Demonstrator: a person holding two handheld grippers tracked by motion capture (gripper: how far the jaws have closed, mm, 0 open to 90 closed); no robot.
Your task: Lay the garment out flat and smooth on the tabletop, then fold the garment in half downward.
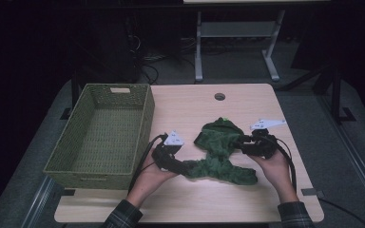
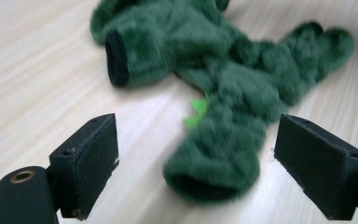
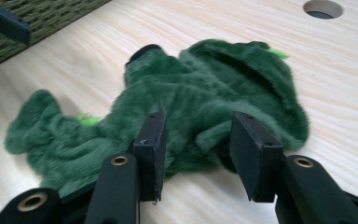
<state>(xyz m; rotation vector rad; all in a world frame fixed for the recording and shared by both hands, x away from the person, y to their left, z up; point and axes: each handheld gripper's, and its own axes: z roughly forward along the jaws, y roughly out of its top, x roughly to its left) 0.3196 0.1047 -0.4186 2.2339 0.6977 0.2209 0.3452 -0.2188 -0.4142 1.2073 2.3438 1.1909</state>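
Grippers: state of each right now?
Left gripper: open, jaws astride a limb of the green plush garment, not pressing.
Right gripper: jaws around the garment; grip cannot be told.

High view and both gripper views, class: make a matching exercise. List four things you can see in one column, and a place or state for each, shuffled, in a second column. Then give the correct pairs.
1. basket
2. green fleece garment
3. left gripper
4. round hole

A. fingers wide open around a cuff
B. empty, at the table's left edge
C. spread flat between the two hands
D. near the table's far edge

Pairs: 1-B, 2-C, 3-A, 4-D
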